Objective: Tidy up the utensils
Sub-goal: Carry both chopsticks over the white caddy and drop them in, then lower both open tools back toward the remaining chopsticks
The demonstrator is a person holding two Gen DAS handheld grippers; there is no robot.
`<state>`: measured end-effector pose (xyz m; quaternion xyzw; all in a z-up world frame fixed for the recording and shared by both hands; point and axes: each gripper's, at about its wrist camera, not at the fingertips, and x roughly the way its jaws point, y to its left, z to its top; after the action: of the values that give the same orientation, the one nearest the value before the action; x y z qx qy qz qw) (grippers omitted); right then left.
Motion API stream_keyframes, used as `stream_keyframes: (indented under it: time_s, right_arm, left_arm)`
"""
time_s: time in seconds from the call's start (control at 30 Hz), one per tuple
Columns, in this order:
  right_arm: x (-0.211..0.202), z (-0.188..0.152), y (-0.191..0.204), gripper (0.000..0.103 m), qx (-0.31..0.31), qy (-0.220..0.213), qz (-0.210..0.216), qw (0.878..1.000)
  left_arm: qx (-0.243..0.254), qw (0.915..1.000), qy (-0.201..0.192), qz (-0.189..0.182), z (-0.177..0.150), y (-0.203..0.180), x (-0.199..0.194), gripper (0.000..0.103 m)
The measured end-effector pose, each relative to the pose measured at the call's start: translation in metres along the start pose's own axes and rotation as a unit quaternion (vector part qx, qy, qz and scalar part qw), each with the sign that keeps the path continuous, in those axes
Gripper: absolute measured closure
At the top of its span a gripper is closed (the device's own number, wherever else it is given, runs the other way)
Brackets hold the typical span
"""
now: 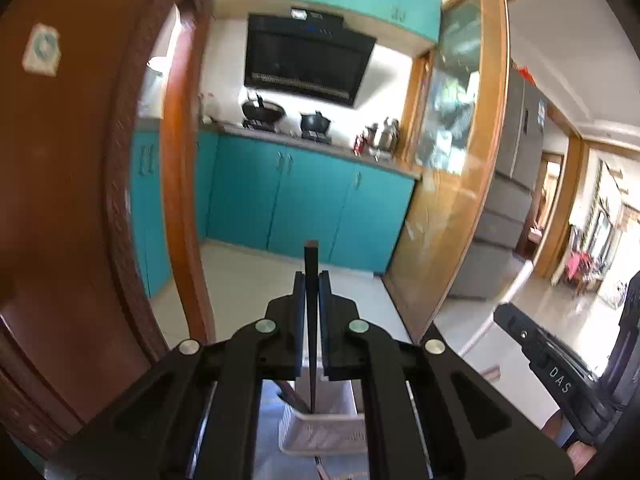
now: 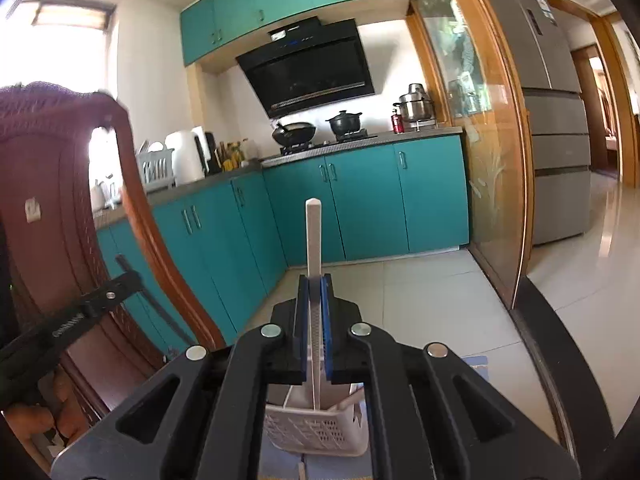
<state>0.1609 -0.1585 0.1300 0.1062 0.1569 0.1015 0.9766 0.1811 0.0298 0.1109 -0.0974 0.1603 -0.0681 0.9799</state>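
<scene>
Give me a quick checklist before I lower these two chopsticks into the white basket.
1. Left gripper shut on the black chopstick: ok.
2. Right gripper shut on the white chopstick: ok.
3. Both chopsticks roughly upright, lower tips down: ok.
4. White basket below both tips: ok.
5. Tips already inside the basket: cannot tell.
6. Free room in the basket: cannot tell, other utensils lean inside.

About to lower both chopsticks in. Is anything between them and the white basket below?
Nothing visible blocks them. The left gripper holds the black chopstick, the right gripper the white chopstick, both tips pointing down over the white basket. Utensils already stand inside it.
</scene>
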Motion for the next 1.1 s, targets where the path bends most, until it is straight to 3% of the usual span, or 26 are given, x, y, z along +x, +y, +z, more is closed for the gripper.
stream_keyframes:
  time_s: [0.23,0.37,0.53,0.63,0.73,0.8,0.87,0.97,1.03,1.1]
  right_arm:
    - [-0.009,-0.009,0.005,0.094,-0.018,0.001,-0.01,1.0]
    - [-0.025,-0.007,0.001,0.08,-0.005,-0.009,0.0,1.0]
    - [-0.061,-0.02,0.012,0.08,-0.047,-0.009,0.062,0.997]
    - [-0.057,-0.055,0.02,0.08,-0.083,0.049,0.092,0.991]
    - [-0.016,-0.105,0.02,0.08,-0.082,0.178,0.095,0.976]
    - [0.02,-0.14,0.016,0.08,-0.063,0.277,0.057,0.957]
    - [0.053,-0.175,0.006,0.08,-0.018,0.365,0.028,0.93]
    - [0.076,-0.203,-0.001,0.08,0.027,0.422,0.024,0.906]
    - [0.079,-0.207,0.002,0.08,0.027,0.42,0.024,0.907]
    - [0.08,-0.208,0.006,0.087,0.021,0.421,0.022,0.907]
  left_arm:
    - [0.019,0.9996,0.022,0.002,-0.023,-0.003,0.002,0.095]
    - [0.018,0.9997,0.011,-0.012,-0.028,-0.002,-0.006,0.09]
    - [0.012,0.9998,-0.008,-0.017,-0.037,0.007,-0.03,0.086]
    - [0.011,0.9998,-0.007,-0.013,-0.045,0.012,-0.036,0.084]
    - [0.011,0.9998,0.011,-0.01,-0.058,0.015,-0.034,0.081]
    - [0.016,0.9995,0.027,-0.004,-0.067,0.016,-0.028,0.08]
    - [0.026,0.9983,0.053,0.005,-0.078,0.014,-0.019,0.078]
    - [0.039,0.9951,0.09,0.011,-0.093,0.01,-0.007,0.077]
    - [0.048,0.9931,0.106,0.014,-0.1,0.007,-0.002,0.076]
    - [0.058,0.9904,0.124,0.016,-0.107,0.005,0.002,0.073]
